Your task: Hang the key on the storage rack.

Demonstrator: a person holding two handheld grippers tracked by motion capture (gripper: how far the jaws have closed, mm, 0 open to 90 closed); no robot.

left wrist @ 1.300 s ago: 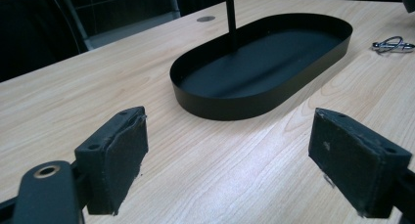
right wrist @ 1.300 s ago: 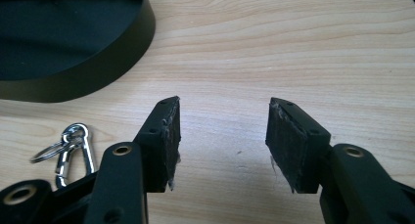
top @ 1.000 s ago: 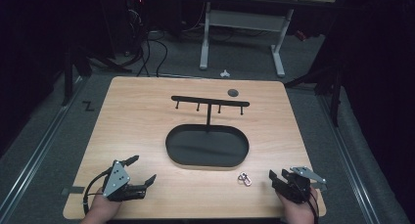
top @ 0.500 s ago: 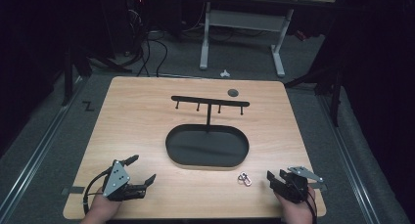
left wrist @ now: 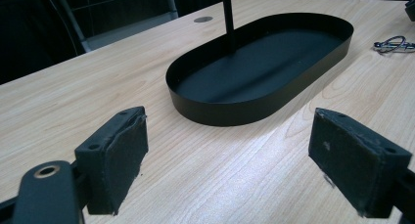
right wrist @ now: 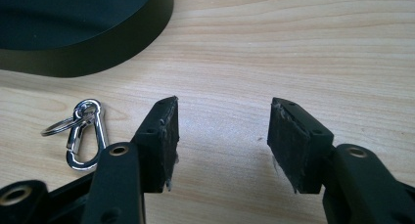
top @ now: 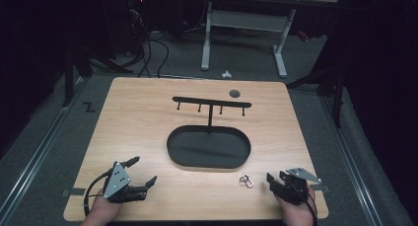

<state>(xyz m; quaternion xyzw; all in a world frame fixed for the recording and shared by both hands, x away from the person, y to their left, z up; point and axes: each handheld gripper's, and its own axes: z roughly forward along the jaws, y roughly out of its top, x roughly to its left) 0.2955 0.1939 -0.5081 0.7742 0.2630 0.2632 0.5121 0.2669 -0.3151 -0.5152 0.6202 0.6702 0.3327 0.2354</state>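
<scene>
Two grippers rest near the table's (top: 148, 117) front edge, both w/ jaws apart and nothing between them. Right gripper (right wrist: 222, 136) sits just beside the metal clip (right wrist: 80, 133), which lies flat on the wood between it and the black tray (top: 172, 142). Left gripper (left wrist: 230, 160) is well apart. Clip is prob. light, stiff, slippery; pinch across the snap-hook body, not the thin ring.

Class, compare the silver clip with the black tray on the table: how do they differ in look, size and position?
The clip is shiny silver metal; the tray is matt black. The clip is small and made of loops, a carabiner joined to a ring, while the tray is a far larger oval with a low wall and an upright stand. The clip lies beside the right gripper; the tray sits mid-table. Both rest on the table, untouched.
</scene>
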